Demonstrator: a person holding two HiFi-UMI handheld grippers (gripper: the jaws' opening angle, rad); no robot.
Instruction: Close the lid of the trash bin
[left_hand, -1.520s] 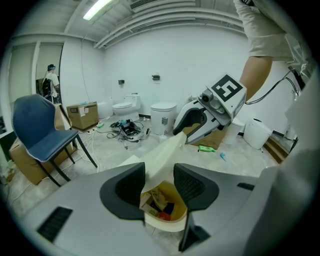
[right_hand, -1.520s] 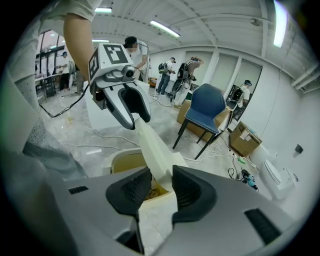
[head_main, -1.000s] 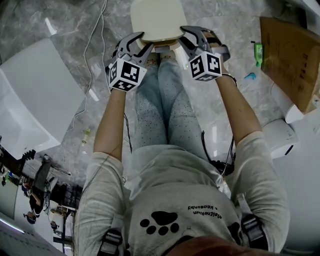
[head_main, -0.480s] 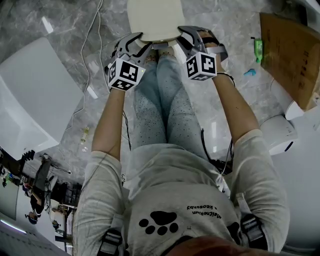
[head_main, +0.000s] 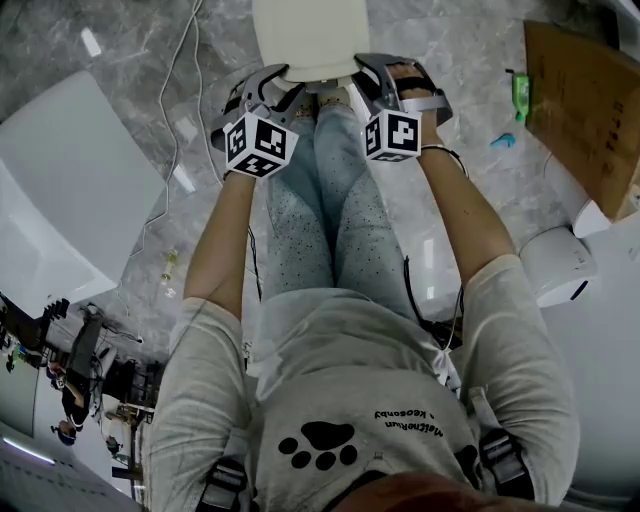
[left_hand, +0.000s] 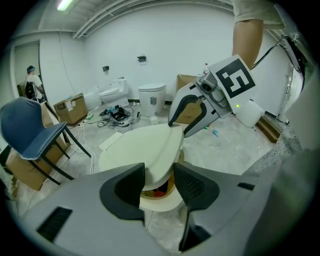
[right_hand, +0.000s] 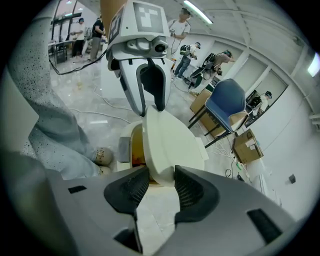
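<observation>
The cream lid (head_main: 305, 35) of the trash bin stands tilted above the bin's rim (left_hand: 160, 200), and coloured rubbish shows in the gap under it. My left gripper (head_main: 280, 85) is at the lid's near left corner and my right gripper (head_main: 358, 82) at its near right corner. In the left gripper view the lid (left_hand: 145, 145) has its edge between my open jaws (left_hand: 159, 185), and a gap shows beside one pad. The right gripper's jaws (right_hand: 161, 185) have just been opening, with the edge of the lid (right_hand: 172, 140) between them and not pinched.
The person's legs (head_main: 330, 210) stand right against the bin. A cardboard sheet (head_main: 590, 110) and a green bottle (head_main: 517, 100) lie to the right, with cables (head_main: 185, 90) and a white panel (head_main: 70, 190) to the left. A blue chair (left_hand: 27, 125), toilets (left_hand: 150, 97) and people (right_hand: 185, 30) are further off.
Both grippers have slid a little up the picture and closer together along the lid's near edge. The lid has gone down with them.
</observation>
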